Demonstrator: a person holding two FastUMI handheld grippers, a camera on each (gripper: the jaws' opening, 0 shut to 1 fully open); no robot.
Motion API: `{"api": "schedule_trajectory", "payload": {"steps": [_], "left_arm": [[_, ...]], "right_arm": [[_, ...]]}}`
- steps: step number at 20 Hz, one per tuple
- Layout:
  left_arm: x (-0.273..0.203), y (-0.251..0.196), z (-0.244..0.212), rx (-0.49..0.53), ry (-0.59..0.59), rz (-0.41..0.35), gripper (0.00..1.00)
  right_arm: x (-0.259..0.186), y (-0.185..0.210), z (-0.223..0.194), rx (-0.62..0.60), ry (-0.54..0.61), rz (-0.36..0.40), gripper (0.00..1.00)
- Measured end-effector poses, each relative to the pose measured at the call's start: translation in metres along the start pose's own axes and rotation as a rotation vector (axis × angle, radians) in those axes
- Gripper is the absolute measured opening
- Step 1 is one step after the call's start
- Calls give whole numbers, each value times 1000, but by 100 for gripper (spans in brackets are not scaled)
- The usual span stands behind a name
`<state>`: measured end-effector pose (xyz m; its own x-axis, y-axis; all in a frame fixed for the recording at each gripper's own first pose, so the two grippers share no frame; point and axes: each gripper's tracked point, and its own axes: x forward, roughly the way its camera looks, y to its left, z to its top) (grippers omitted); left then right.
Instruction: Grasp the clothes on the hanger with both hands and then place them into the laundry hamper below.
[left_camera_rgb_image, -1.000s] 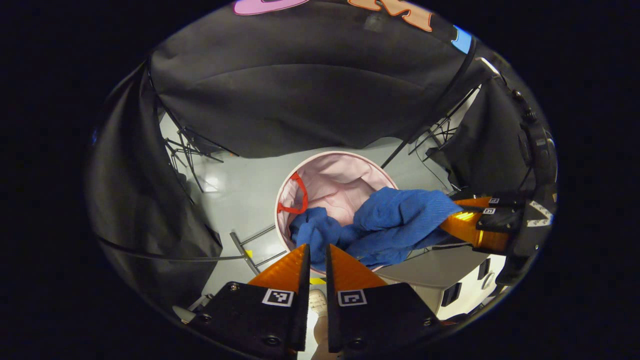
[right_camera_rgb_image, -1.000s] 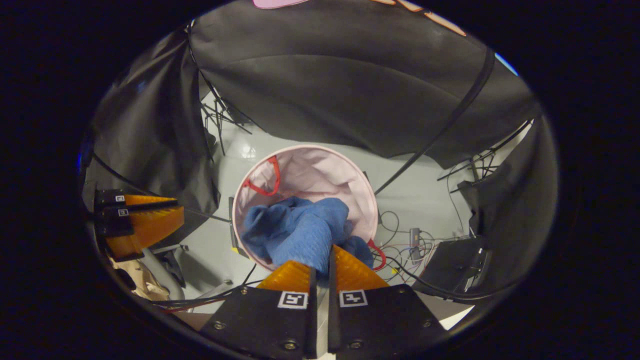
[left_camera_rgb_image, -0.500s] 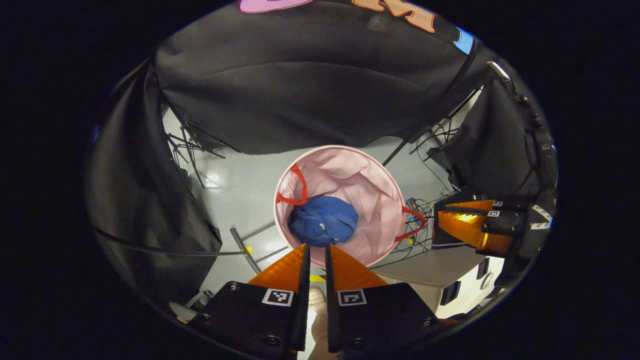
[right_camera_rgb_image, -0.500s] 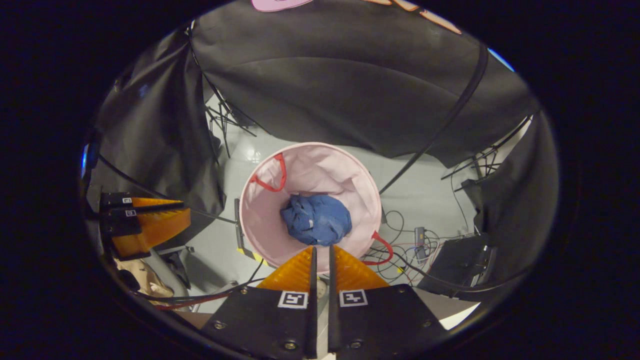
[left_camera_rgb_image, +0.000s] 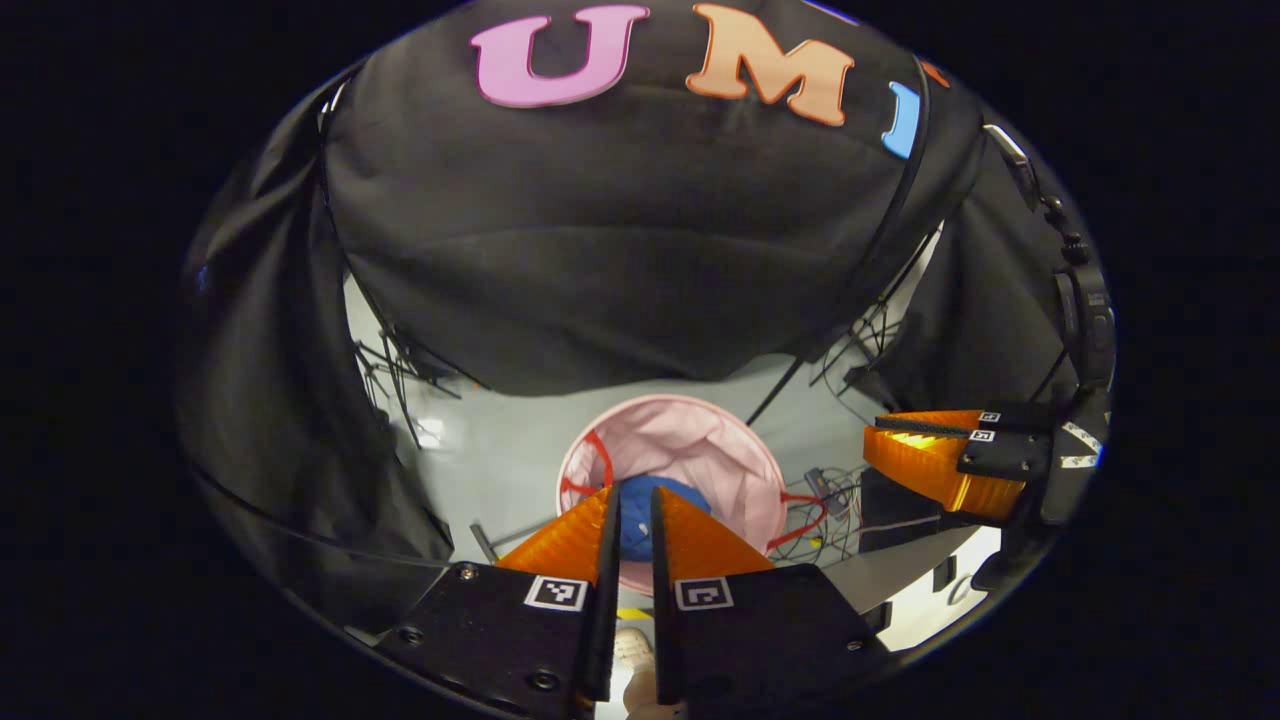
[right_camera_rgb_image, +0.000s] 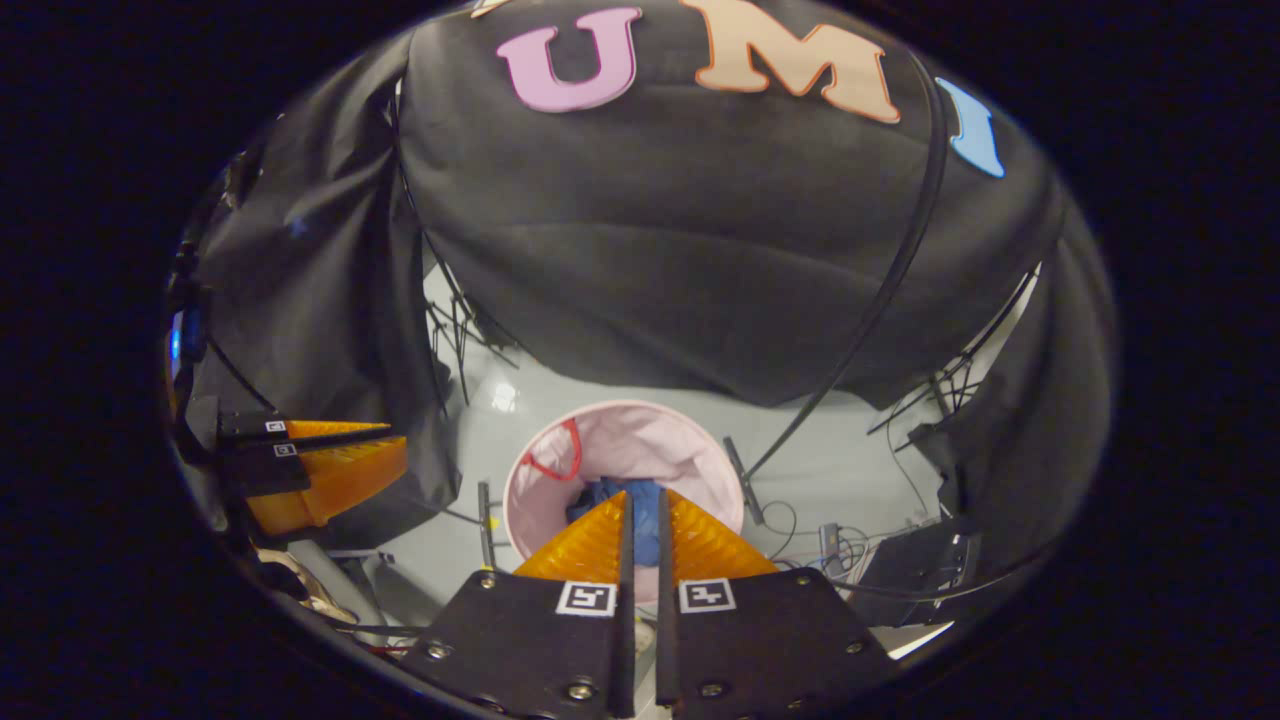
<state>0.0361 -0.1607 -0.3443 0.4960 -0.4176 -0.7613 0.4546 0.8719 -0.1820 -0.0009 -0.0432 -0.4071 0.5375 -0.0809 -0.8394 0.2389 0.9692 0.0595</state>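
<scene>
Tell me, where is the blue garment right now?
The blue garment lies bunched inside the pink hamper on the floor, seen just beyond each gripper's fingers in both gripper views.

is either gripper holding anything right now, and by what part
Nothing is held. The left gripper and right gripper both have narrow, empty gaps. The blue garment lies bunched at the bottom of the pink laundry hamper.
</scene>
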Motion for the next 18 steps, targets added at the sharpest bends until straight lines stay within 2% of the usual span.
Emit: {"api": "schedule_trajectory", "payload": {"steps": [7, 8, 9, 10, 16, 17, 18], "left_arm": [[-59, -23, 97, 22, -294, -23, 18], [-71, -25, 107, 32, -334, -26, 25], [-83, -29, 121, 44, -375, -30, 25], [-94, -33, 133, 56, -418, -35, 18], [-156, -53, 187, 88, -628, -59, 18], [-168, -54, 198, 95, -661, -57, 18], [-177, -55, 209, 104, -697, -58, 18]], "right_arm": [[-77, -4, 99, 30, -300, -34, 9], [-90, -4, 113, 29, -344, -38, 9], [-103, -3, 125, 28, -387, -34, 8], [-116, 0, 137, 27, -430, -26, 9], [-189, 3, 178, 3, -638, -19, 9], [-204, 4, 185, -6, -667, -19, 4], [-218, 5, 191, -16, -693, -20, 9]]}}
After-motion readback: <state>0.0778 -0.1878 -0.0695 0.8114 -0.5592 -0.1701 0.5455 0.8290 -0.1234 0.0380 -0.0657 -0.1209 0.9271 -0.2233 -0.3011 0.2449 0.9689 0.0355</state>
